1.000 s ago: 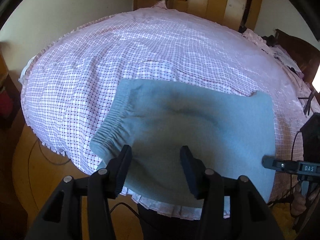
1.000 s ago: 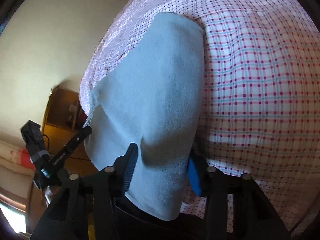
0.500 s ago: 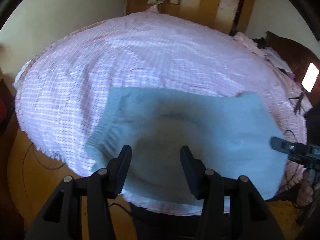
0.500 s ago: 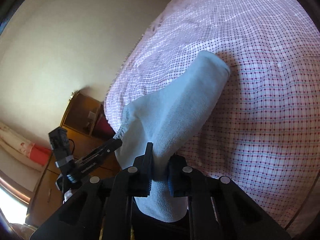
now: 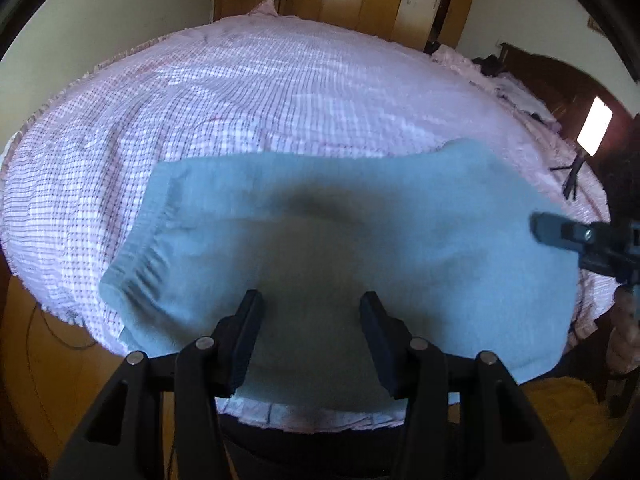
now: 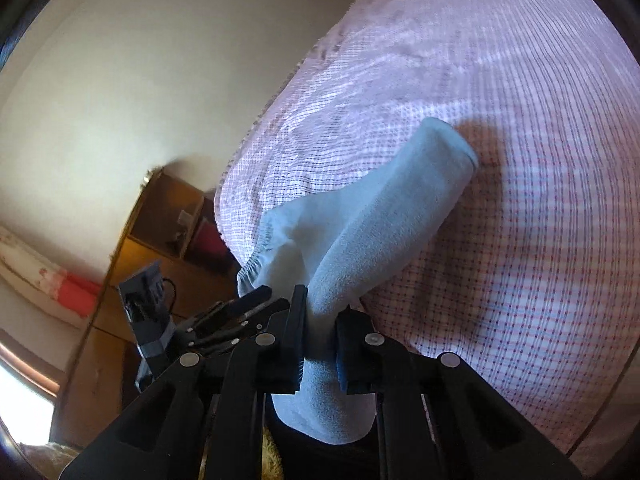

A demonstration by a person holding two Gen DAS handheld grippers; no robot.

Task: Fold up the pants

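Right hand-held gripper (image 6: 320, 344) sits low in the middle of its own view, jaws pressed together on a bunched end of the pale blue pants (image 6: 376, 224), with a loose tail of fabric hanging below the pinch. From there the cloth rises as a soft tube toward the middle right of the frame, its far end resting on the pink checked bed (image 6: 540, 160). Left hand-held gripper (image 5: 310, 336) stands at the bottom middle of its view with jaws spread and nothing between them, poised over the near edge of the pants (image 5: 340, 240), which lie broad across the lower half of that frame; the gathered waistband shows at the lower left.

Judging by the nap and the way it sags, the garment is light, fleecy and limp, so it will drape and drag rather than keep a shape. A pinch through several layers near an edge or corner should hold best; a single layer would likely peel away from the rest
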